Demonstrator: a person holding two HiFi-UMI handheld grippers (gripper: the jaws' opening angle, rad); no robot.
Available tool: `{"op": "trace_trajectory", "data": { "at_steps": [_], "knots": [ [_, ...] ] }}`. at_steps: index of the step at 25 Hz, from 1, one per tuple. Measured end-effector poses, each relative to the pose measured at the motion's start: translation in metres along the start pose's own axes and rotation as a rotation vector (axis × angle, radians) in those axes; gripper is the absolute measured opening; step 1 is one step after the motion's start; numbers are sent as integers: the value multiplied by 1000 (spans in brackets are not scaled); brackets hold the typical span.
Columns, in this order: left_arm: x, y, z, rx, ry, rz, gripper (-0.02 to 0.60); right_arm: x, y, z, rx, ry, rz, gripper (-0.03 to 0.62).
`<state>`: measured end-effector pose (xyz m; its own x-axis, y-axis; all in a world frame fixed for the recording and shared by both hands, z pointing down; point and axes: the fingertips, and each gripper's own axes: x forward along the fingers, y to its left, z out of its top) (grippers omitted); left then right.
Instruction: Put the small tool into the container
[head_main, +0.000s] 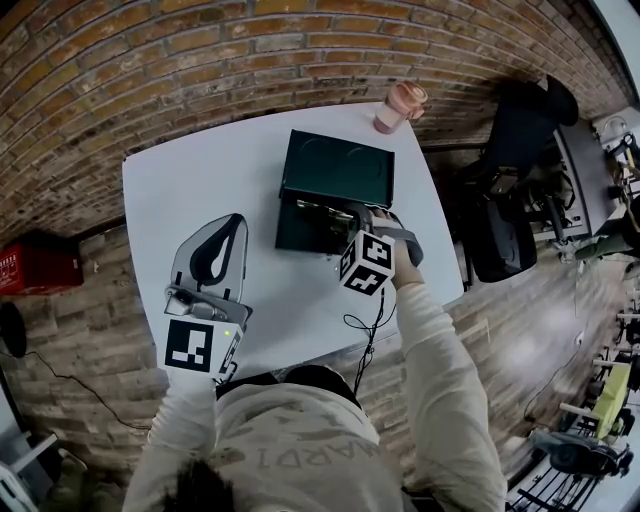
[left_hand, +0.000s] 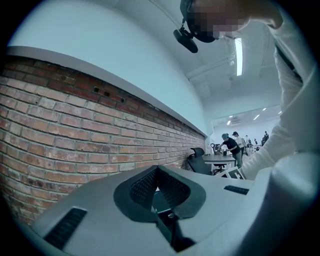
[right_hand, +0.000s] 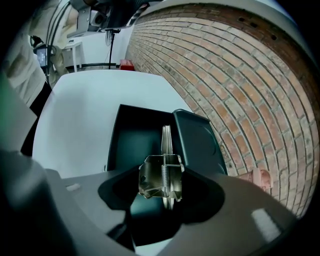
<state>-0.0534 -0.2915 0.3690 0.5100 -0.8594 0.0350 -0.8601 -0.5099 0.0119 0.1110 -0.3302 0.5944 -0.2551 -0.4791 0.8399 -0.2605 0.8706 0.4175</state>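
A dark green container (head_main: 298, 236) stands open on the white table (head_main: 200, 170), its lid (head_main: 337, 168) folded back toward the brick wall. My right gripper (head_main: 352, 216) points down over the container's right part. It is shut on a small metal tool (right_hand: 161, 176) with a spring, and the tool's thin blade hangs above the container's open box (right_hand: 135, 142) next to the lid (right_hand: 197, 140). My left gripper (head_main: 238, 220) hovers level over the table to the left of the container. Its fingertips meet with nothing between them, as the left gripper (left_hand: 157, 168) shows in its own view.
A pink cup (head_main: 400, 105) stands at the table's far right corner, behind the container. A black office chair (head_main: 510, 200) is beside the table's right edge. A red box (head_main: 40, 265) sits on the floor at the left. The brick wall runs along the table's far side.
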Motion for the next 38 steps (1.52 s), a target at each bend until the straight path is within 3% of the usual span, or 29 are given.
{"op": "trace_trajectory", "data": {
  "at_steps": [17,38],
  "knots": [
    [-1,11,-6,-27,25,25,6,20,8,-15,-23,96,68,242],
    [-3,12,-7,-6,27,16,6,5,17,-19,13,93,134,249]
  ]
}}
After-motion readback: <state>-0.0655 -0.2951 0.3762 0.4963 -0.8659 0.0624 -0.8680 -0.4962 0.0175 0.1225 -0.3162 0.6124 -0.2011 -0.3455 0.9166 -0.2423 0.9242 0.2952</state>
